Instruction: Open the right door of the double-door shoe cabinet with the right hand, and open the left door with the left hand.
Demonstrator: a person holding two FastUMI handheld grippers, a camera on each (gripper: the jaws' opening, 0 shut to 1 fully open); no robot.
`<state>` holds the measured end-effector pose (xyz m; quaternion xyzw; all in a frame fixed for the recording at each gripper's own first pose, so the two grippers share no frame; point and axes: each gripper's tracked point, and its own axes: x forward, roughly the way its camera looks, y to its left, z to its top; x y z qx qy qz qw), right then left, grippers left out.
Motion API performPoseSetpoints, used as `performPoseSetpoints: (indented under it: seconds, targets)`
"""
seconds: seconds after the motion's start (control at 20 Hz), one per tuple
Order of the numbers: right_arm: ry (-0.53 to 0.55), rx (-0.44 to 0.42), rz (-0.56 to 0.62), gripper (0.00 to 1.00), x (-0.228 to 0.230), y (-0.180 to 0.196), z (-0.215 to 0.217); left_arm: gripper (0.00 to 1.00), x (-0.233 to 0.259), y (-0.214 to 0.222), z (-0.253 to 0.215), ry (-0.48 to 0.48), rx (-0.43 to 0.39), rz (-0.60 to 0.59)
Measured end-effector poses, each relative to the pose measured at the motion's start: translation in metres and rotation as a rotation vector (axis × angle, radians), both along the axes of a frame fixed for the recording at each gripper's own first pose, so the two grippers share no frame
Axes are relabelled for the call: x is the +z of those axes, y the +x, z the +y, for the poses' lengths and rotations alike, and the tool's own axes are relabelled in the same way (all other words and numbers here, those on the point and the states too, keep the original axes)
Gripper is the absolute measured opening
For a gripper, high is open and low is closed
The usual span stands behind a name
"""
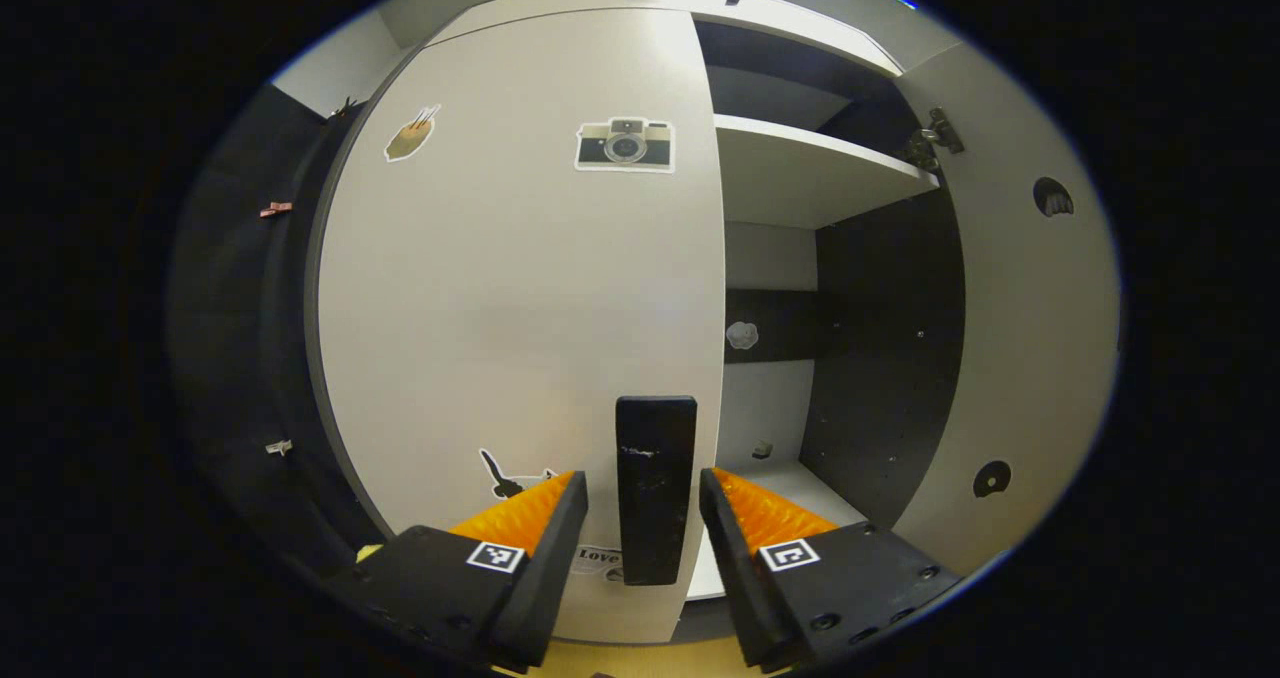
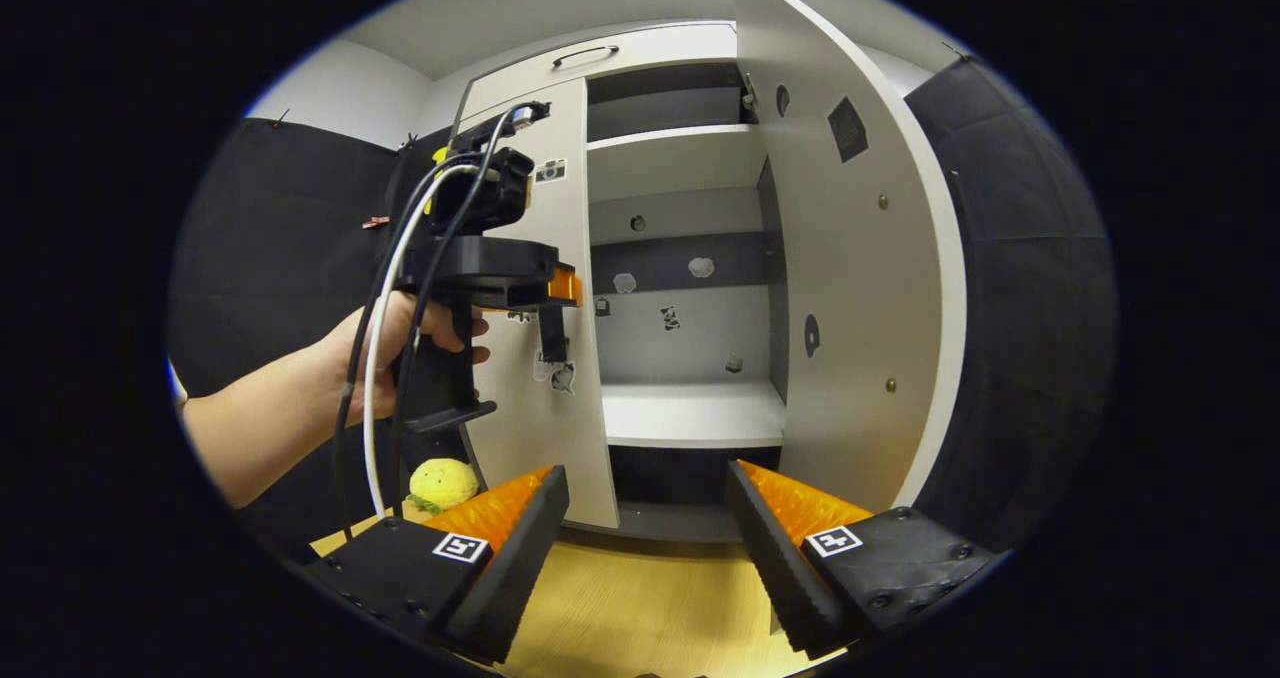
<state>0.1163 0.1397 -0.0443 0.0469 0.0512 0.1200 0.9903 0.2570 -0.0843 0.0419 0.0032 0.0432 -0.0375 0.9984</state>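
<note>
Left gripper view: the left door (image 1: 520,288) is closed, its handle (image 1: 655,488) standing between the spread jaws of the left gripper (image 1: 643,503), not yet pinched. The right door (image 1: 1030,298) is swung open, exposing a shelf (image 1: 810,173).

Right gripper view: the right gripper (image 2: 648,503) is spread and empty, well clear of the right door's free edge. Half the task is judged done. The floor (image 2: 640,598) ahead offers swing room.
</note>
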Motion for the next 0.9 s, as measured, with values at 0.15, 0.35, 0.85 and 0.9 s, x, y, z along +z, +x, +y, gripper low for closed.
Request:
performPoseSetpoints:
  seconds: [0.15,0.35,0.85,0.9]
  targets:
    - [-0.013,0.023,0.002,0.99,-0.003,0.002,0.004,0.51,-0.001,0.001,-0.004,-0.017,-0.006,0.002]
    - [-0.006,0.008,0.017,0.99,-0.006,0.006,-0.005,0.34,-0.002,0.001,-0.005,0.004,-0.006,-0.007]
    - [0.015,-0.046,0.036,0.99,-0.007,0.005,-0.018,0.18,-0.006,-0.011,-0.003,-0.038,-0.049,-0.006]
    - [0.013,-0.055,0.031,0.99,-0.005,0.003,-0.018,0.17,-0.007,-0.017,-0.001,-0.043,-0.057,-0.008]
